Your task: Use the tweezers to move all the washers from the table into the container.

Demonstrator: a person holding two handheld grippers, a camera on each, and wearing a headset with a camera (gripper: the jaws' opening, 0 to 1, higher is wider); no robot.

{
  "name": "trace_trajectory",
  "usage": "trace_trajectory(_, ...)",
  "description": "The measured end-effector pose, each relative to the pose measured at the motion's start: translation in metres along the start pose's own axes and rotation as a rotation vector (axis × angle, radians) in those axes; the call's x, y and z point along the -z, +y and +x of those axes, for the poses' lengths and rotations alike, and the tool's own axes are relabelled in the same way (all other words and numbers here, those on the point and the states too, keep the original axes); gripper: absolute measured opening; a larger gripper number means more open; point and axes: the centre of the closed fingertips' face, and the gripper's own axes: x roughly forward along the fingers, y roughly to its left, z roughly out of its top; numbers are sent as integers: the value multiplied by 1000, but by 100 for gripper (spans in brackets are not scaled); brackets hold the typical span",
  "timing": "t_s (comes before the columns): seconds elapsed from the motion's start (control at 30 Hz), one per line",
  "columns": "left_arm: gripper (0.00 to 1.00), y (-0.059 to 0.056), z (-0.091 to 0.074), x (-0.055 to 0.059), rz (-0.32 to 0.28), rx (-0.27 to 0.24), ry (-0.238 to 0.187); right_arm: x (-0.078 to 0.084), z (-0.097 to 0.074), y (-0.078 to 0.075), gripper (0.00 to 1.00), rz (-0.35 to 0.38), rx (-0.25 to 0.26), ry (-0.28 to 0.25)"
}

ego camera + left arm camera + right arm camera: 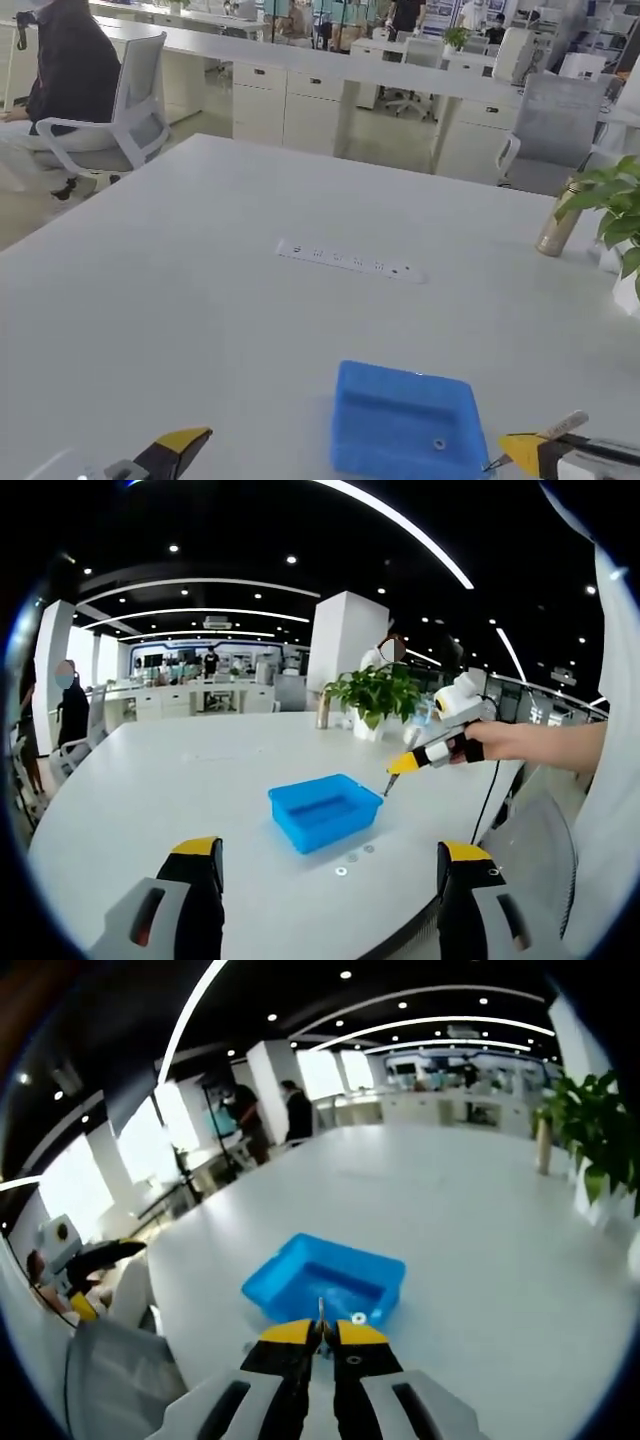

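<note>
One washer (pixel 438 443) was recorded inside the container (pixel 400 378), three washers (pixel 352 858) beside it on the tabletop (pixel 180 780). The right tool (pixel 322 1332) was clamped on the tweezers (pixel 320 1308); the left tool (pixel 330 850) was held wide

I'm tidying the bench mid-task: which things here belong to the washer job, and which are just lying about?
Job: tweezers, right hand-held gripper, blue container, washers on the table, one washer already inside.
Lying about: power strip, potted plant, gold bottle.
</note>
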Motion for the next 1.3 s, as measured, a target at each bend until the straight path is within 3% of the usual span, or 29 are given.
trace_trajectory(0.3, 88, 0, -1, 1, -4, 0, 4, -20, 44, -1, 3, -63, -54, 67)
trace_trajectory(0.43, 87, 3, -3, 1, -10, -8, 3, -15, 67, -4, 3, -100, -70, 135)
trace_trajectory(0.63, 86, 4, -4, 2, -10, -13, 10, -11, 90, -6, 3, -108, -89, 190)
trace_trajectory(0.93, 84, 5, -3, 2, -12, -8, 15, 2, 104, -6, 3, -154, -98, 278)
trace_trajectory(1.3, 83, 3, -2, 1, -8, 3, 20, 7, 105, -7, 4, -155, -96, 302)
